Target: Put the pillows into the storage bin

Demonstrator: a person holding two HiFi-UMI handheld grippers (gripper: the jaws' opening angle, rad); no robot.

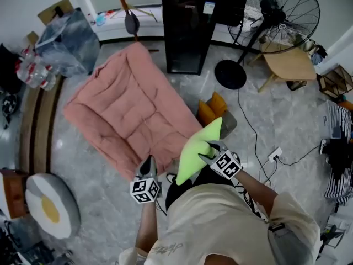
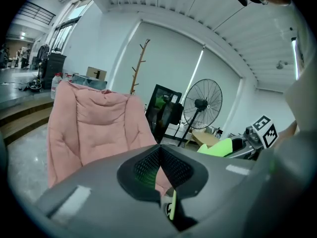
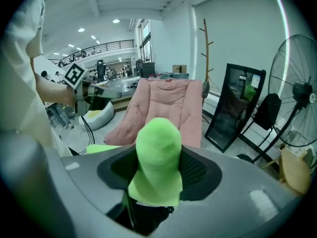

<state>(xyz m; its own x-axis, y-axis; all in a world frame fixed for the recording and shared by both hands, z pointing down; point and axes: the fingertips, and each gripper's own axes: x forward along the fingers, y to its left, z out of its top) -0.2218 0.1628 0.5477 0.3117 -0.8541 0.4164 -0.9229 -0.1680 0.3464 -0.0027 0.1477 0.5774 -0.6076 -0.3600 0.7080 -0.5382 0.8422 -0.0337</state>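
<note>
My right gripper [image 1: 211,151] is shut on a corner of a lime-green pillow [image 1: 197,147], which hangs in the air in front of my chest. In the right gripper view the pillow [image 3: 157,155] bulges up between the pads and hides the fingertips. My left gripper [image 1: 148,163] is just left of the pillow, its jaws together with nothing in them [image 2: 159,151]. From the left gripper view the green pillow [image 2: 219,147] shows at the right. An orange pillow [image 1: 212,108] lies on the floor beyond, against a grey object [image 1: 229,123]. A dark shape [image 1: 179,191] below the pillow is mostly hidden by my body.
A pink padded lounge chair [image 1: 127,112] lies spread on the floor ahead. Behind it stand a black cabinet [image 1: 187,29], a standing fan [image 1: 276,12] and a wooden stool [image 1: 289,64]. A round grey-and-yellow cushion [image 1: 49,206] sits at the left. Cables and a socket [image 1: 274,154] trail at the right.
</note>
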